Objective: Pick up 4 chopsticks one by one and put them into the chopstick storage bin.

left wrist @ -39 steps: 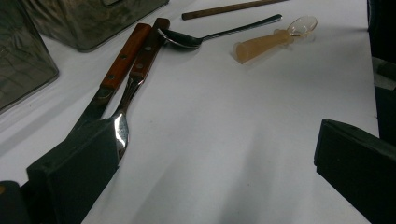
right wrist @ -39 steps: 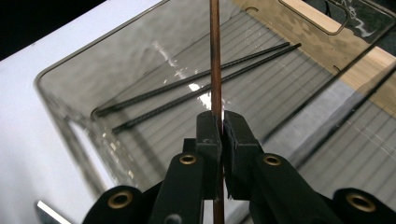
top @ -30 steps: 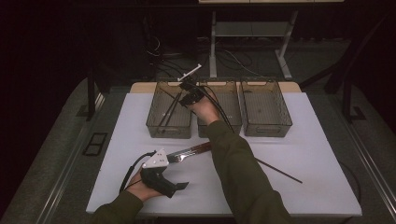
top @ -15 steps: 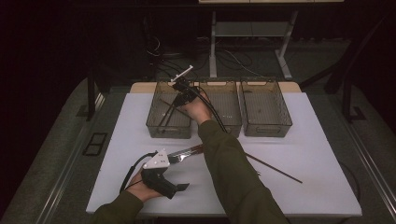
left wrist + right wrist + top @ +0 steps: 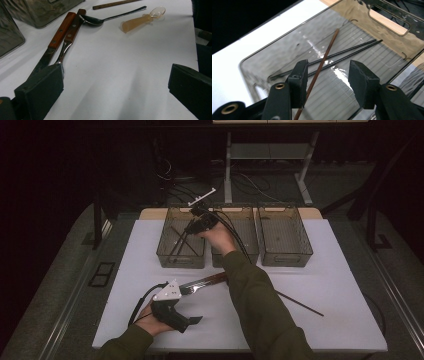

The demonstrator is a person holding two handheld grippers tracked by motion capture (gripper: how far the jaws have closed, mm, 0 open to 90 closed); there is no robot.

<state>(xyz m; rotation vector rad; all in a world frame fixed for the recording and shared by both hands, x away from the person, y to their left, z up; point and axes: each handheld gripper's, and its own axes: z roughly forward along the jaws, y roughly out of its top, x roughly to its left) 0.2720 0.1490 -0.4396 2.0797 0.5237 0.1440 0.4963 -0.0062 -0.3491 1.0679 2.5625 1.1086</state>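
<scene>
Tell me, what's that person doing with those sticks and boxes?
A person is sorting cutlery into clear bins. The right gripper hangs over the left bin, and its jaws have just been opening. A brown chopstick lies in that bin across two black ones. The left gripper rests open on the table, near a wooden-handled knife, a fork and two spoons.

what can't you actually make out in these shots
- Brown chopstick in the left bin: in the right gripper view its lower end runs behind the right gripper, so contact with the pad is unclear.
- Knife and fork: in the left gripper view a jaw of the left gripper hides their tips.
- Chopstick on the table: in the high view the sleeve covers its near end.
</scene>
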